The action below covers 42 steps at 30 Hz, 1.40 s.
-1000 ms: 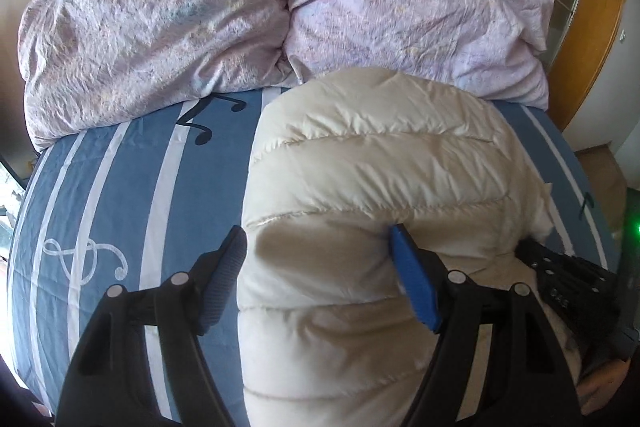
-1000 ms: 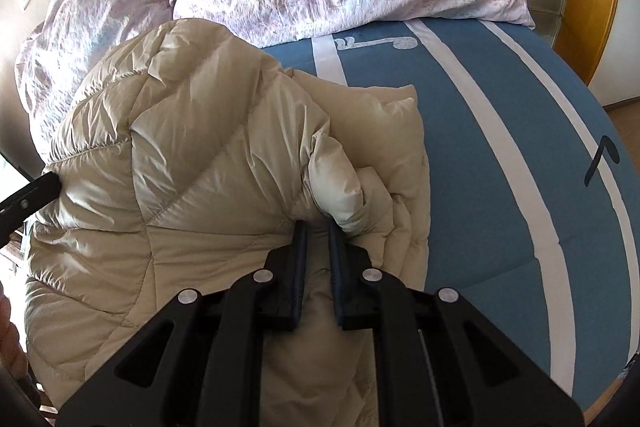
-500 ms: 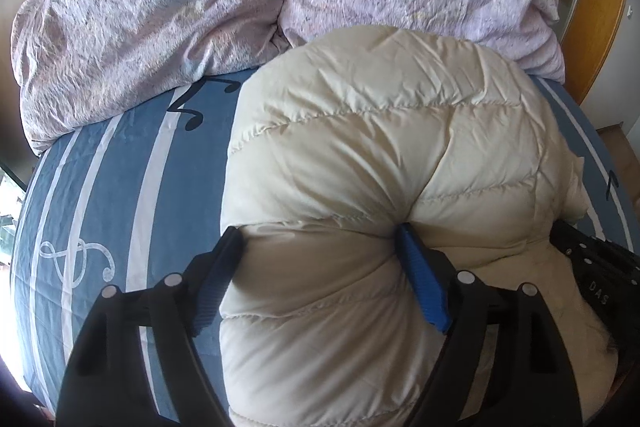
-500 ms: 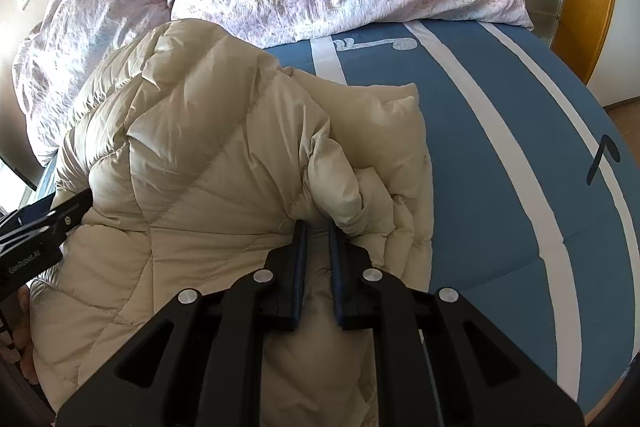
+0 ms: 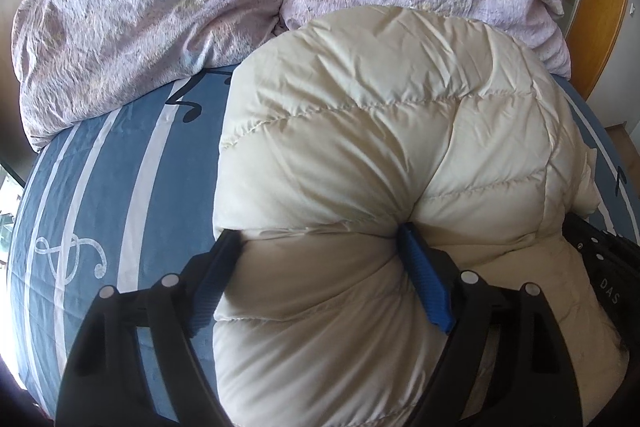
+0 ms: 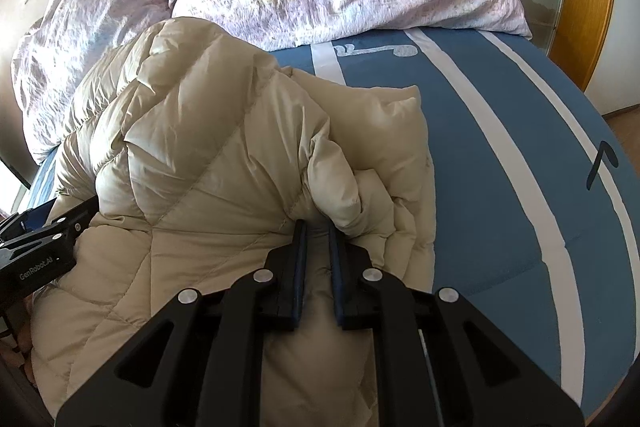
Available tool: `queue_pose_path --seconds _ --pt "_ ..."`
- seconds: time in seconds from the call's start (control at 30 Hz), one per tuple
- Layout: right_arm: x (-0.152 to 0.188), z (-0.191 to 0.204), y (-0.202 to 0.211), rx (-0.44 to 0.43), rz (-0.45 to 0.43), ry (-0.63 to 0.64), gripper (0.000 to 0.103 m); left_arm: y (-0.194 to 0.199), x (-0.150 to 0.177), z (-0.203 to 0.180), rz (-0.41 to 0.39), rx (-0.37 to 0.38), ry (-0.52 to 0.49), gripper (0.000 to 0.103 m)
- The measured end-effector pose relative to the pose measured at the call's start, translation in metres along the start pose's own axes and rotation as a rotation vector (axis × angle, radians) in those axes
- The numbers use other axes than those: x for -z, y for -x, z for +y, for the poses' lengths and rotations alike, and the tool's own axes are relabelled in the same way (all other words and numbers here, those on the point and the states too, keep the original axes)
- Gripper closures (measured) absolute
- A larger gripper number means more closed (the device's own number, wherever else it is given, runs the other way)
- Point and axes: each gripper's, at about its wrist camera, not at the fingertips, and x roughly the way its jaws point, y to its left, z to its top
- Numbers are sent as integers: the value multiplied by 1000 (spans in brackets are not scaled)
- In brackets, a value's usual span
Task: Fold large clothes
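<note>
- The left gripper has its jaws spread wide around a thick roll of the cream down jacket; both blue pads press into the padding, so it is squeezing that bulk rather than standing free.
- The right gripper has its jaws drawn narrow, pinching a bunched fold of the same jacket at its right edge, with fabric puckering just ahead of the tips.
- Between the two holds the jacket humps up in a tall, rounded mound instead of lying flat, and one flatter layer spreads on the bed to the right of the pinch.
- The garment sits mid-bed on the blue striped sheet, its far end close to the two lilac pillows.
- By my reading the fold is under way, not finished: the near part seems doubled over and lifted, but no tidy, flat packet shows yet.
- Left to do, as I judge it: lay the raised portion down, press out the air, and square the edges. Sleeves are hidden, so their state cannot be told.
</note>
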Motion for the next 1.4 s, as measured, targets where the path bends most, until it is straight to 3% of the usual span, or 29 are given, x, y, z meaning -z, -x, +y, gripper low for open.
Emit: queue_pose_path --seconds 0.57,0.7,0.8,0.9,0.97,1.17,1.3,1.4 --pt "7 5 -1 33 -65 44 92 -6 3 0 -30 -14 9 15" --pt "2 7 4 44 -46 58 92 -8 4 0 -29 -17 8 15" --pt "-5 10 16 51 -33 49 86 -7 5 0 -30 -18 1 15" --pt "-11 14 30 45 -46 27 59 -7 4 0 -27 -19 -1 15" --pt "-15 20 44 42 -72 12 47 -7 4 0 -24 -21 -2 15" --pt "-22 38 55 -7 -64 -11 47 -7 5 -1 -23 -20 -2 15" --pt "-7 39 27 49 -4 -1 47 -6 5 0 -22 -15 3 15" --pt "4 35 18 58 -32 9 47 -5 6 1 -21 -10 8 15"
